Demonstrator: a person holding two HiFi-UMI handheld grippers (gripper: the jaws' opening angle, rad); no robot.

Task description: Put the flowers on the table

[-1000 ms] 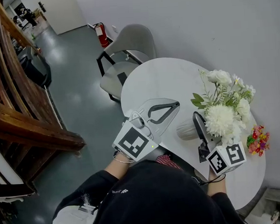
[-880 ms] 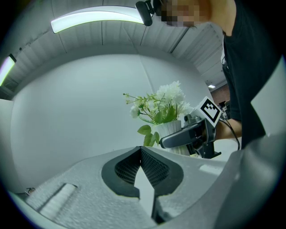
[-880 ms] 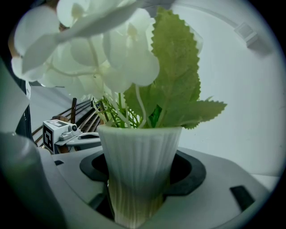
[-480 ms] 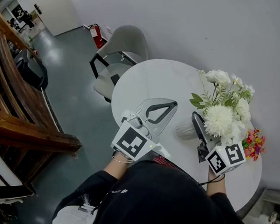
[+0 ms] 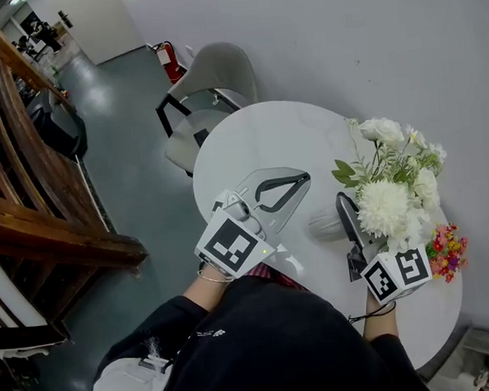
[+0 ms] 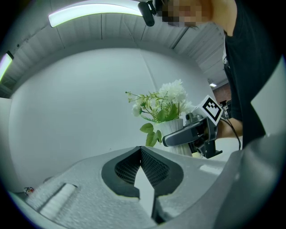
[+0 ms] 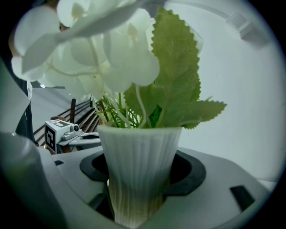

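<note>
A white ribbed vase point(image 7: 138, 170) of white flowers point(image 5: 391, 201) and green leaves stands upright between my right gripper's point(image 7: 140, 179) jaws, which are shut on its body. In the head view that gripper point(image 5: 346, 213) holds the vase point(image 5: 326, 225) over the right part of the round white table point(image 5: 266, 139); whether its base touches the top I cannot tell. My left gripper point(image 5: 304, 178) lies level over the table's near edge, its tips together and empty. The left gripper view shows those tips point(image 6: 141, 148) meeting, with the vase point(image 6: 176, 134) beyond.
A small bunch of colourful flowers point(image 5: 447, 250) lies on the table near the wall at the right. A grey chair point(image 5: 212, 84) stands at the table's far side, a red fire extinguisher point(image 5: 171, 62) behind it. A wooden railing point(image 5: 25, 164) runs along the left.
Only the head view has shifted slightly. Both grippers and the vase stay where they were.
</note>
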